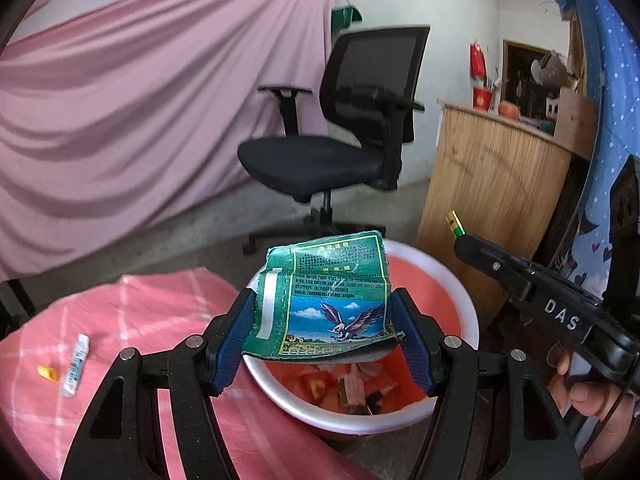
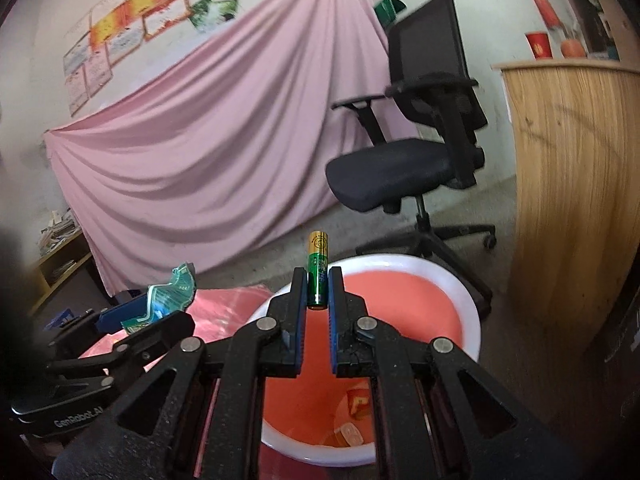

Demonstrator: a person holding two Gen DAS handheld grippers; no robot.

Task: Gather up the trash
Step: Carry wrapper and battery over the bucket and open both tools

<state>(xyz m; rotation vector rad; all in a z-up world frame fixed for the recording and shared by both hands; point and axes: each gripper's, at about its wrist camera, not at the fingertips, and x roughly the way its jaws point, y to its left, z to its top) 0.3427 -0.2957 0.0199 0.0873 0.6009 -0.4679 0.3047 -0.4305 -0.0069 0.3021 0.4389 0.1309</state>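
The round basin [image 1: 460,280] with its glossy white plastic rim and smooth coral-pink inside serves as landmark. Above it, a creased green printed paper wrapper [image 1: 332,300] looks slightly shiny, clamped by the matt black plastic left gripper [image 1: 326,332] with ribbed blue pads [image 1: 236,340]. The right gripper [image 2: 318,292], same grainy black plastic with bright metal pivot pins, pinches a glossy green-and-gold metal battery [image 2: 317,272]. Beside the basin lies soft pink checked cloth [image 1: 160,320]; behind stand a matt mesh office chair [image 1: 360,120] and a grained wooden counter [image 1: 492,184].
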